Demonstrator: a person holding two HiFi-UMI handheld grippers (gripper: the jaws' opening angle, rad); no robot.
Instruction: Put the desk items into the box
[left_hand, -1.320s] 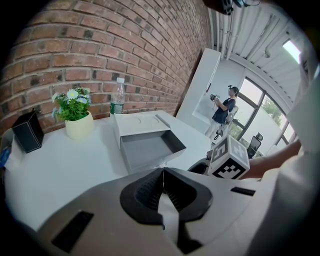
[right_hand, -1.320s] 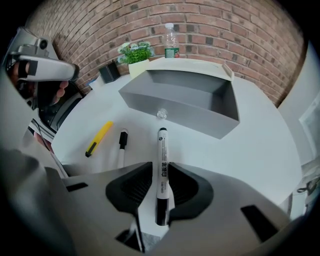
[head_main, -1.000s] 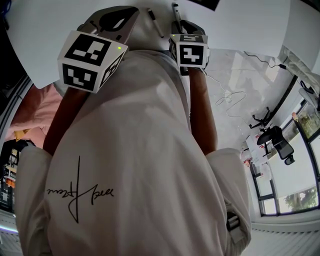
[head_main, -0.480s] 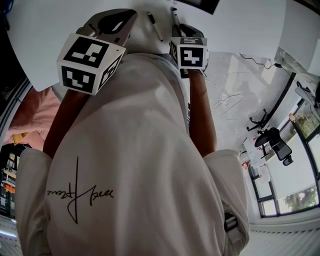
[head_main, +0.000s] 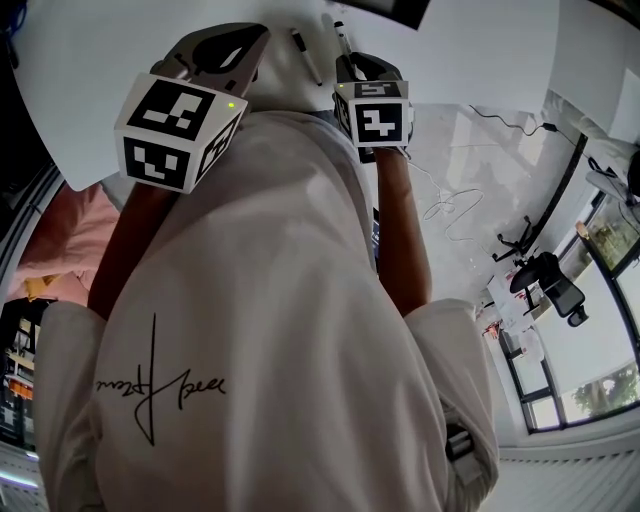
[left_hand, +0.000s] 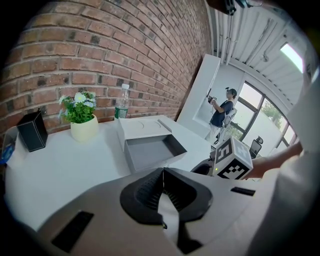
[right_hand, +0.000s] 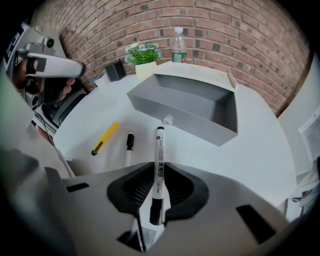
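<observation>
Short of the open grey box (right_hand: 190, 120), the right tool (right_hand: 159, 172) clenched a white black-capped marker (right_hand: 159, 146); the left tool (left_hand: 163, 172) sat closed, empty; a yellow cutter (right_hand: 105, 138) and second white marker (right_hand: 129, 149) lay outside

Clad in a white short-sleeved shirt (head_main: 280, 300) with a black handwritten scrawl (head_main: 160, 385) across it. Matte grey shells on left gripper (left_hand: 162, 172) and right gripper (right_hand: 159, 169), dark ribbed pads (left_hand: 144, 192) inside the jaws. Behind the jaws, left cube (head_main: 180, 130) and right cube (head_main: 373, 112), white with black square markers; small green light (head_main: 232, 103) on the left.
</observation>
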